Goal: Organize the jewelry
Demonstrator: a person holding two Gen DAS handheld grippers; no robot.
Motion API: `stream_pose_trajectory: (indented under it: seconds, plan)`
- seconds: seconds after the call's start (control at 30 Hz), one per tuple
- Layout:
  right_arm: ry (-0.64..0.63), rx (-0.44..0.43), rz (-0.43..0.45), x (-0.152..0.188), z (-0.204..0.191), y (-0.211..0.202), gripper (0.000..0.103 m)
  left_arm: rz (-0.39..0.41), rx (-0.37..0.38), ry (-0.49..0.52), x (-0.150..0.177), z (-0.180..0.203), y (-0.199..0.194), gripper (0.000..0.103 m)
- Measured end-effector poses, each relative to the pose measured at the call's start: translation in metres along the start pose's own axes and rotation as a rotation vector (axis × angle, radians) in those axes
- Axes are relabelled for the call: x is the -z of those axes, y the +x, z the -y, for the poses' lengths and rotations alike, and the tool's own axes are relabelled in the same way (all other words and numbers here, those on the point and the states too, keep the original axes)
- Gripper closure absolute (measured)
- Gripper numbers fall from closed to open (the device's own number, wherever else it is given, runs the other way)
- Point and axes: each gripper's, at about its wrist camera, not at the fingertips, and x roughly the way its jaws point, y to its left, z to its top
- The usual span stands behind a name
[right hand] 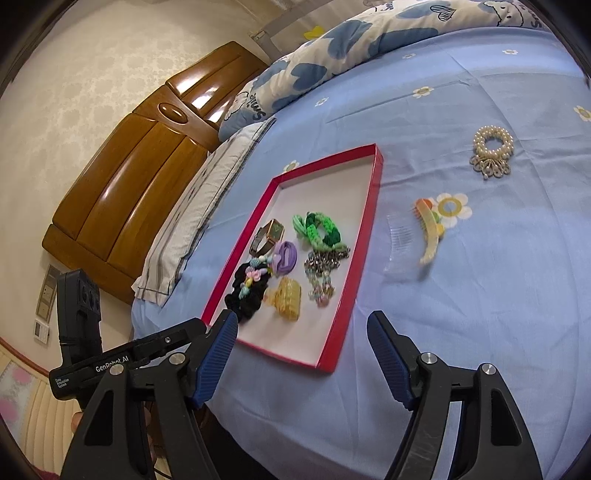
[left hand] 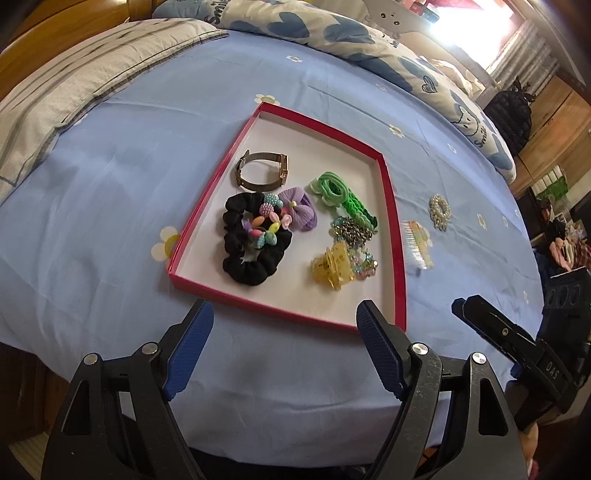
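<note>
A red-rimmed tray [left hand: 207, 206] [right hand: 364, 236] lies on the blue bedsheet. It holds a watch [left hand: 258, 171] [right hand: 267, 236], a black scrunchie [left hand: 251, 266], a bead bracelet [left hand: 264, 225], a purple bow [left hand: 299, 214], green hair ties [left hand: 340, 195] [right hand: 321, 227], a chain [left hand: 351, 230] and a yellow claw clip [left hand: 332, 267] [right hand: 286, 299]. Outside it, to the right, lie a comb clip [left hand: 419, 242] [right hand: 424, 232] and a pearl scrunchie [left hand: 439, 212] [right hand: 493, 149]. My left gripper [left hand: 284, 317] and right gripper [right hand: 303, 328] are open and empty, near the tray's near edge.
A striped pillow [left hand: 74, 85] lies left of the tray and a blue heart-print quilt [left hand: 332, 33] at the back. A wooden headboard [right hand: 140, 162] stands at the bed's end. A black bag [left hand: 508, 114] sits beyond the bed on the right.
</note>
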Motion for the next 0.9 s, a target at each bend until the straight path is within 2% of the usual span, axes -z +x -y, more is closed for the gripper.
stream_pose_trajectory:
  seconds: [0.17,0.37,0.47,0.57,0.63,0.9]
  plan:
    - [-0.036,0.028,0.017,0.009,-0.008,-0.008,0.028,0.033,-0.033,0.034,0.009,0.002,-0.013,0.023]
    - [-0.201,0.094,0.049,0.013,-0.038,-0.022,0.028,0.116,-0.122,0.108,0.016,0.008,-0.036,0.017]
    - [-0.313,0.132,0.075,0.011,-0.06,-0.032,0.023,0.161,-0.141,0.138,0.013,0.011,-0.049,0.012]
    - [-0.381,0.16,0.089,0.007,-0.075,-0.039,0.01,0.195,-0.163,0.165,0.009,0.015,-0.057,0.0]
    - [-0.411,0.177,0.098,0.005,-0.082,-0.041,0.006,0.22,-0.18,0.174,0.009,0.015,-0.06,0.0]
    - [-0.424,0.184,0.071,0.017,-0.079,-0.023,0.006,0.178,-0.252,0.172,0.017,0.002,-0.037,0.0]
